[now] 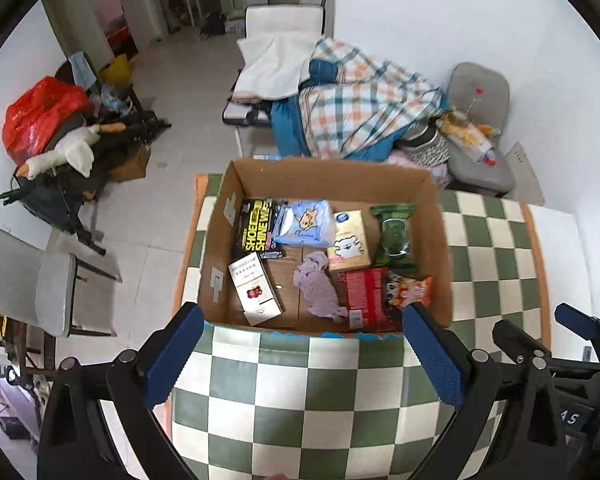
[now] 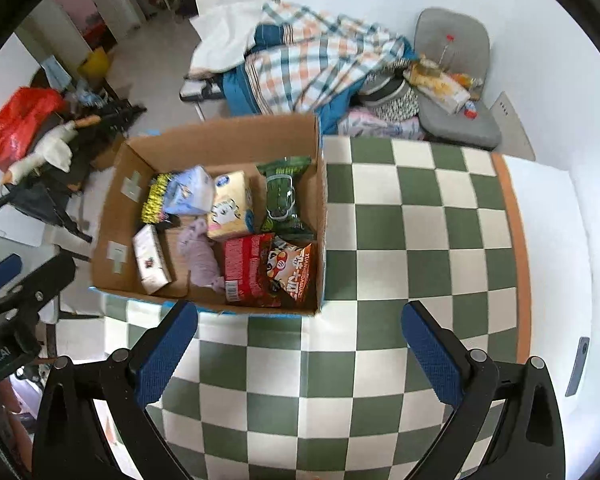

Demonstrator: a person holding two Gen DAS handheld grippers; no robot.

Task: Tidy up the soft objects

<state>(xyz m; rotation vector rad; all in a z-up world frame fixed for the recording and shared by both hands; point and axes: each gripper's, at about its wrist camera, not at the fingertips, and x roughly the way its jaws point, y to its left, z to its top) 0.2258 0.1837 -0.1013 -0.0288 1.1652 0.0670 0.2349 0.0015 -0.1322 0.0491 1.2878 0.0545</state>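
Cardboard box (image 1: 328,176) at the checkered worktop's (image 2: 420,220) far left corner, holding a lilac soft cloth (image 1: 320,286) among packets; left tool (image 1: 300,356) released, empty; right tool (image 2: 300,356) released, empty; right view alone shows the worktop's right edge.

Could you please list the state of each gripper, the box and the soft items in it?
left gripper: open, empty, above the table.
right gripper: open, empty.
cardboard box: open-topped, upright on the checkered table.
lilac cloth: crumpled on the box floor.
green wipes pack: leaning against the box wall.
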